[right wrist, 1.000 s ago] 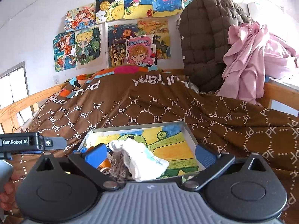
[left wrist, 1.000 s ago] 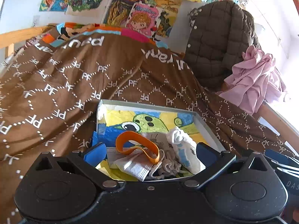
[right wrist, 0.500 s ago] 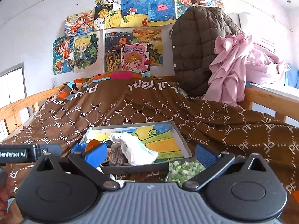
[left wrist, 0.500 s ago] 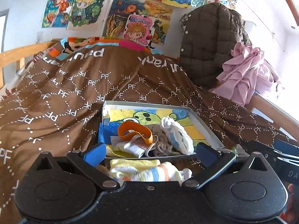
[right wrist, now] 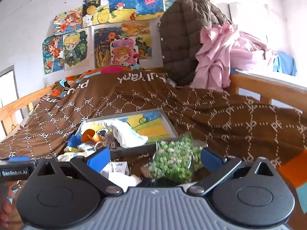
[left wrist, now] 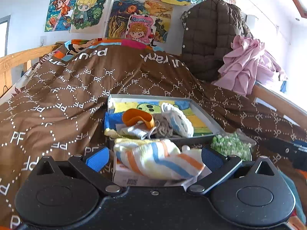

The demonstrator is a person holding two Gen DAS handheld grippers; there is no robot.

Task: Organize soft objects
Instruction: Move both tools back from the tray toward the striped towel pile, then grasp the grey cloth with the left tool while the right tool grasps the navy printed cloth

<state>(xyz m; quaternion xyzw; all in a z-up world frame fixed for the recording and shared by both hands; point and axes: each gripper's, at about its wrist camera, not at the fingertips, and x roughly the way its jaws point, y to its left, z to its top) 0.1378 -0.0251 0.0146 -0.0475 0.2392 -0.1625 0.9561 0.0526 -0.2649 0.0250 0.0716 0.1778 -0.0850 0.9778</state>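
A shallow grey tray (left wrist: pixel 204 116) with a painted bottom lies on the brown bedspread. It holds an orange band (left wrist: pixel 137 117), a grey-white sock (left wrist: pixel 134 131), a beige mesh pouch (left wrist: pixel 164 129) and a white-and-blue sock (left wrist: pixel 178 119). In front of the tray a striped sock (left wrist: pixel 157 160) lies on a white box (left wrist: pixel 132 179), between the wide-apart fingers of my open left gripper (left wrist: pixel 154 160). My right gripper (right wrist: pixel 155 158) is open too, with a bag of green pieces (right wrist: pixel 174 161) between its fingers. The tray (right wrist: pixel 168 123) and white sock (right wrist: pixel 126 132) lie beyond it.
The bag of green pieces (left wrist: pixel 230 147) sits at the tray's near right corner. A brown quilted jacket (left wrist: pixel 211 38) and pink clothes (left wrist: pixel 247 65) hang at the back right. Wooden bed rails (right wrist: pixel 268 88) run along both sides. A hand (right wrist: pixel 5 201) holds the left gripper.
Both grippers have drawn back from the tray. The striped sock, the white box and the bag of green pieces have come into view in front of it.
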